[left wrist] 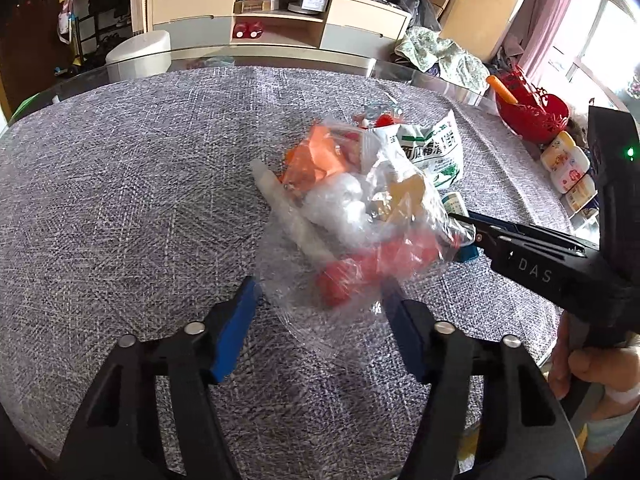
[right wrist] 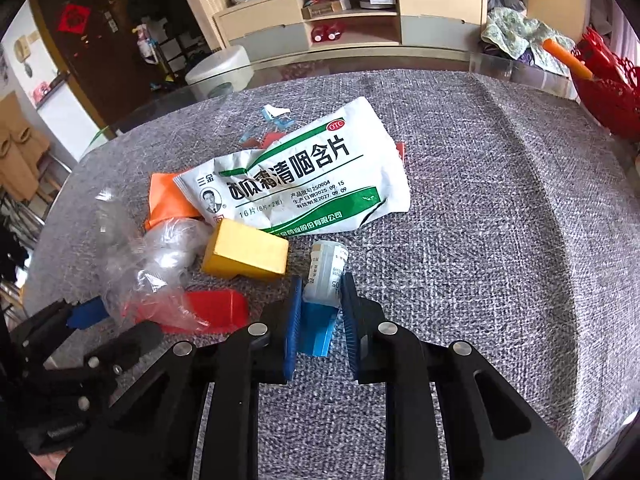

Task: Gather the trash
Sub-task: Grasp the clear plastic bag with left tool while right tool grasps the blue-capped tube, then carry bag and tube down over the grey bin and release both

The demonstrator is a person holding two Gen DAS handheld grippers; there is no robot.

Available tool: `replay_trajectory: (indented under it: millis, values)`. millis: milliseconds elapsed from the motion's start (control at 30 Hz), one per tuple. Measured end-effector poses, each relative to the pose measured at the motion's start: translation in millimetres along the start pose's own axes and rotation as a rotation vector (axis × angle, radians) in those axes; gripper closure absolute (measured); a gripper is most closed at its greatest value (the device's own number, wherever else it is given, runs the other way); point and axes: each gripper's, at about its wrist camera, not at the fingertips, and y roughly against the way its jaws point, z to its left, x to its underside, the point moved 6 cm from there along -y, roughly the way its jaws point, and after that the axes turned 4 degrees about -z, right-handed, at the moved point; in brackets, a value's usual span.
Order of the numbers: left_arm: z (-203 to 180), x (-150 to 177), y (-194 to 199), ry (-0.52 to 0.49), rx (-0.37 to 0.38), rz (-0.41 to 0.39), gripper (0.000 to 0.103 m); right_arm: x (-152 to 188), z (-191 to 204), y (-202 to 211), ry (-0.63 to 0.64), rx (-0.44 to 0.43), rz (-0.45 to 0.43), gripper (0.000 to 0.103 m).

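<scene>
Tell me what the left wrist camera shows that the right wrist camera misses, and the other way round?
Only the left view shows a hand holding the right gripper, and small cream bottles at the table's far edge. Only the right view shows the right gripper's pads against a small white bottle with a blue cap, and the yellow block unveiled. Both show the clear plastic bag, the white-and-green packet, the red basket and the grey tablecloth.

Clear plastic bag (left wrist: 352, 240) motion-blurred, its red and orange contents indistinct, small vial (right wrist: 326, 274) label too fine to read, its lower part hidden behind blue tool pads (right wrist: 294, 320), red basket (right wrist: 612, 92) at table's far right edge cut off by frame.
</scene>
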Motion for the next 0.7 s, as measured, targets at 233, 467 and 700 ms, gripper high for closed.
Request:
replay_trajectory:
  millis: [233, 467, 700]
  values:
    - [-7.8, 4.7, 7.0, -0.017, 0.015, -0.003, 0.068, 8.8, -9.3, 9.3, -0.012, 0.005, 0.007, 0.082]
    - [-17.2, 19.3, 18.7, -0.025, 0.018, 0.005, 0.077, 26.1, -9.1, 25.9, -0.013, 0.001, 0.016, 0.082]
    - [-24.6, 43.2, 46.3, -0.001, 0.01, 0.003, 0.078, 51.7, -7.6, 60.3, -0.013, -0.014, 0.007, 0.082]
